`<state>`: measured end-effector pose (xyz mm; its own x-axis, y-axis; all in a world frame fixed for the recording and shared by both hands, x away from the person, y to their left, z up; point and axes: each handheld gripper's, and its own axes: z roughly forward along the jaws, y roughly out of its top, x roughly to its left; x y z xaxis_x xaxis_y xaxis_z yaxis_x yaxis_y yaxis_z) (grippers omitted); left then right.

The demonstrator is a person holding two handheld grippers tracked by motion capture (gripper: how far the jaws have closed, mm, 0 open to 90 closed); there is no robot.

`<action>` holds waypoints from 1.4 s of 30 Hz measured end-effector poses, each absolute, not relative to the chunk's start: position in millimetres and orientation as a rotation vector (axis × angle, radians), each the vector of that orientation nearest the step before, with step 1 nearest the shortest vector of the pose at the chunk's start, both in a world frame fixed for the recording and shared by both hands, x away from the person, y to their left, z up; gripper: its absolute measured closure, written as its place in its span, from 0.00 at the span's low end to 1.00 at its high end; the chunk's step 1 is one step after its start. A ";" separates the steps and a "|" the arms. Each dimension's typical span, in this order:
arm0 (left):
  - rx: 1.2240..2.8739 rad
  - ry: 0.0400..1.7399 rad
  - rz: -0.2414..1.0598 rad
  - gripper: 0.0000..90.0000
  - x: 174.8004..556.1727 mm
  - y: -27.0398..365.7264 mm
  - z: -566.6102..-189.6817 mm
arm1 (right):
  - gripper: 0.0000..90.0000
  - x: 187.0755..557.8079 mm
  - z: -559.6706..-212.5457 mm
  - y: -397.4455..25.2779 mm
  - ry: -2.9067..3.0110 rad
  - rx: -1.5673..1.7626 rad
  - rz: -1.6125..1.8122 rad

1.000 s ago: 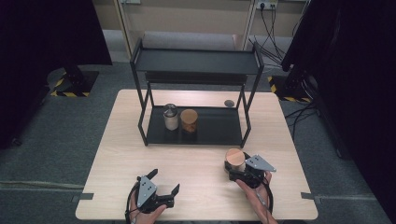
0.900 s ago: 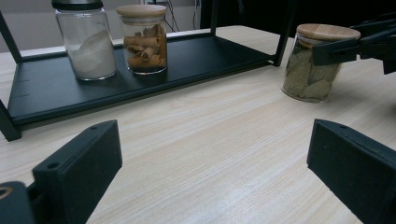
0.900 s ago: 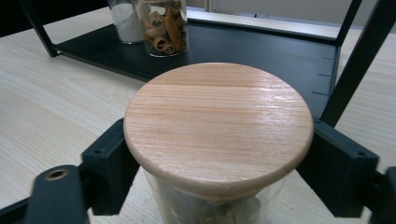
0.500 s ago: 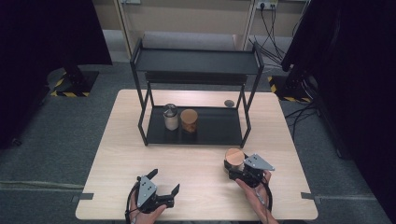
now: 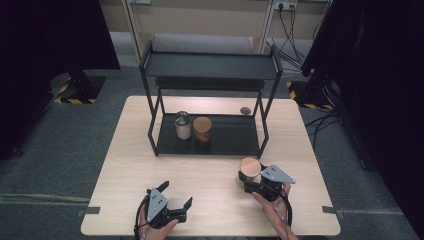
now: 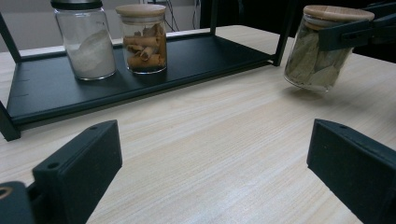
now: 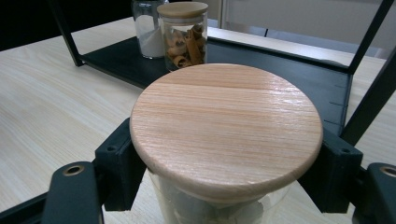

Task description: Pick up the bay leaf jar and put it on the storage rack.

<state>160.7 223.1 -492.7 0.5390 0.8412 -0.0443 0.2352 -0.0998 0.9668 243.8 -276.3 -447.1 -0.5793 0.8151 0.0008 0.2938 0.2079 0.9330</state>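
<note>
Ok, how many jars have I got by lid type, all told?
Wooden-lidded glass jars: 2, the bay-leaf jar in the right claw and the cinnamon-stick jar on the black metal shelf.
Black-lidded glass jars: 1, the white-powder jar.
Total: 3.

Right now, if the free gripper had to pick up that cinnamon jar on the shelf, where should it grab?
Probably the glass body just under the wooden lid of the cinnamon jar, approached from the open front; the white-powder jar crowds one side.
</note>
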 end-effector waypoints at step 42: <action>1.632 0.928 0.661 0.03 160.8 223.0 -492.6 | 0.29 276.0 -427.8 -262.5 2.037 0.981 1.404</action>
<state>160.8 223.0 -492.6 0.5388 0.8414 -0.0426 0.2349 -0.1015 0.9667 276.0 -262.5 -427.8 -0.6304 0.7762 0.0135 0.2891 0.2187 0.9320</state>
